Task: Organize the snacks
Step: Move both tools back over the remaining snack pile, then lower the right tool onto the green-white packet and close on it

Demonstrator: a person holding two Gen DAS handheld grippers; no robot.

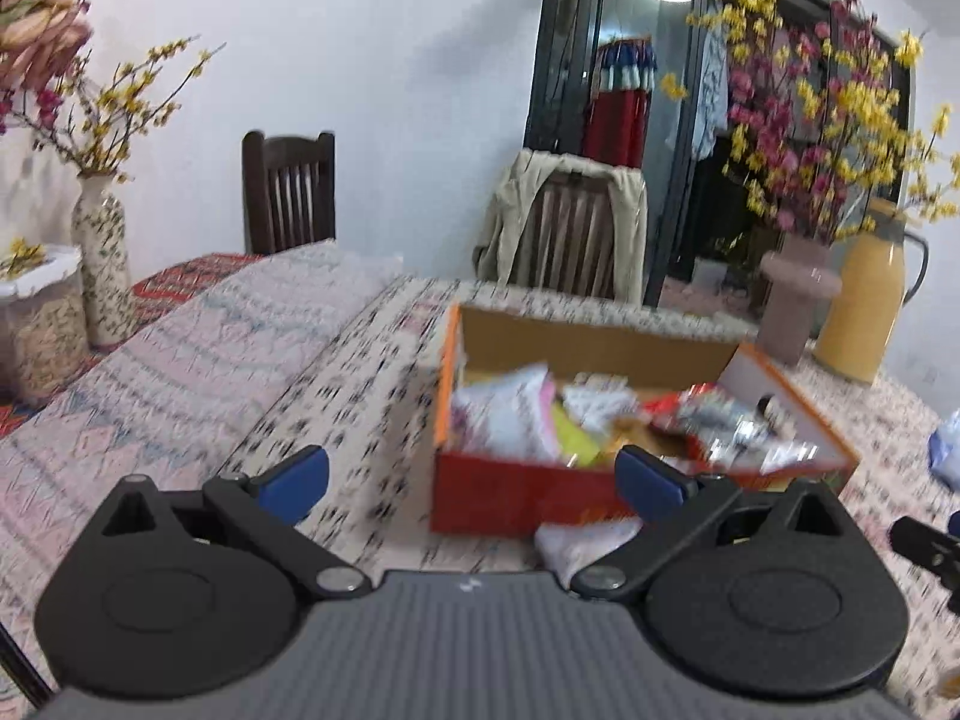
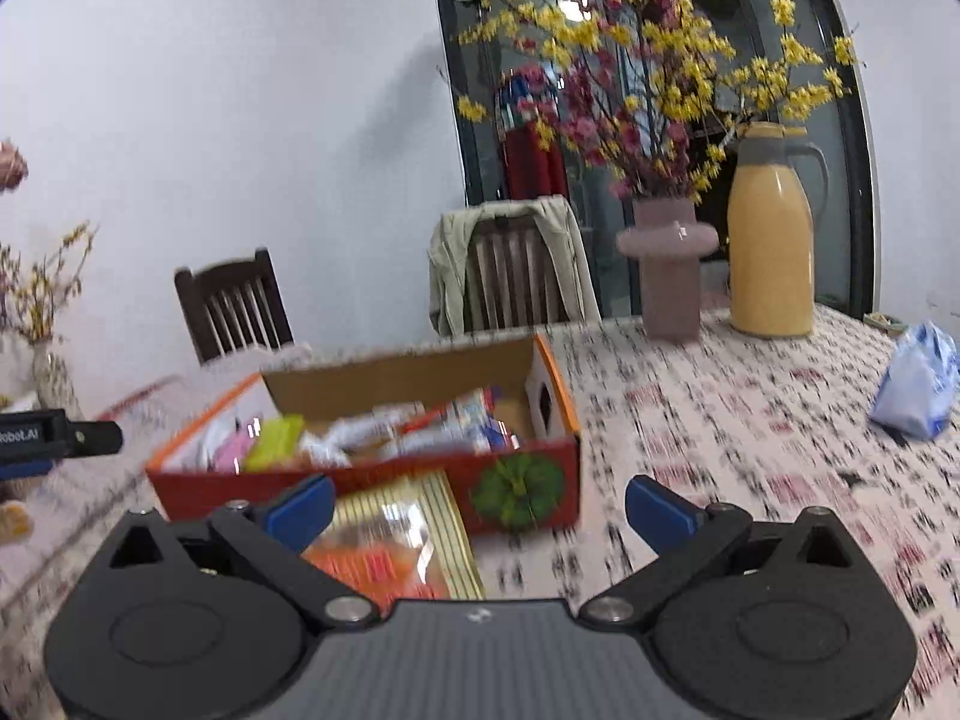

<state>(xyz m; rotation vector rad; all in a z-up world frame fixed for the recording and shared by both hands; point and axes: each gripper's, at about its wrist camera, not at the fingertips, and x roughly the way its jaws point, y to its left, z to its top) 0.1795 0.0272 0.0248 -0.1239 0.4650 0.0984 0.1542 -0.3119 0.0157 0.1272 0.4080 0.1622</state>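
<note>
Overhead, both views look across a patterned tablecloth with motion blur softening the print. In the right wrist view, at far left, the left gripper's black body bears white lettering that seems to end in ".AI"; the rest is too blurred to read. The left gripper hangs above the cloth with its blue-tipped jaws spread wide and nothing between them. Just beyond it sits the red cardboard box, orange-rimmed, open on top and packed with snack packets whose print cannot be read. A white packet lies on the cloth against the box's near wall. The right gripper is likewise released, its jaws apart and empty, above a yellow-striped snack pack lying just in front of the box; a green pumpkin-like picture marks the box's front. Further right stand a pink vase of yellow and red blossoms and a yellow thermos jug, with a pale blue bag near the table's right edge. Behind are two wooden chairs, one draped with a beige jacket, a white wall and a dark-framed glass door.
</note>
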